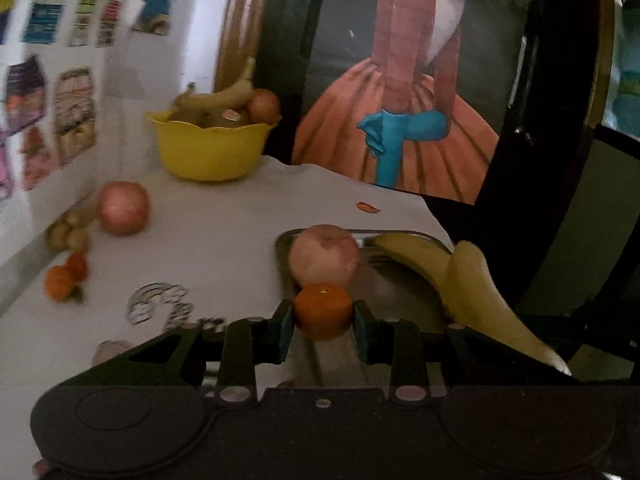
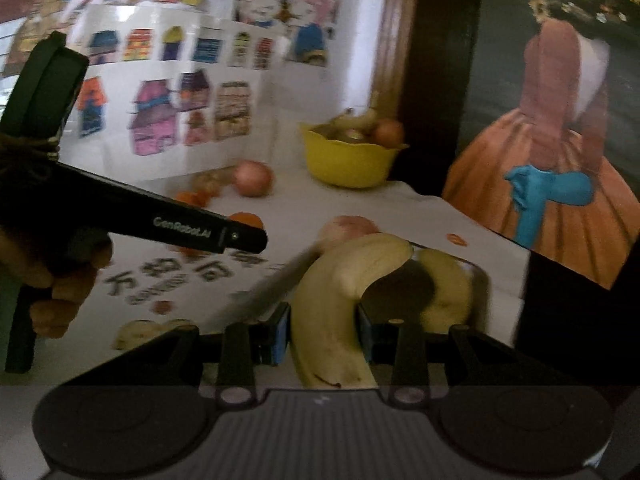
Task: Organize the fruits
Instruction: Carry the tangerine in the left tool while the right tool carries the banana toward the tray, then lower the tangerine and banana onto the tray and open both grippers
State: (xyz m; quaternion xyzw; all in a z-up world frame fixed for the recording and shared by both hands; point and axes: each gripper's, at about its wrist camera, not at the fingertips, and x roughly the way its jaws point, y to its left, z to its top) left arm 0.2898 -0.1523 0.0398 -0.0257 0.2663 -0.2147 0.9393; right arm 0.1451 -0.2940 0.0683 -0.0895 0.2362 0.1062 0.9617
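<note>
Left gripper [image 1: 323, 316], lower centre of its view: fingers pinching a tangerine [image 1: 323, 311] just in front of the metal tray [image 1: 400, 280], which carries an apple [image 1: 324, 255] and a banana [image 1: 416, 256], apparently to add it there. Right gripper [image 2: 323, 320], lower centre: fingers clamped on a second banana [image 2: 340, 304] held over the same tray, likely to lie beside the first. Unsorted: apple [image 1: 123, 208] and tangerines [image 1: 66, 276] at left; yellow bowl [image 1: 212, 148] of fruit behind
</note>
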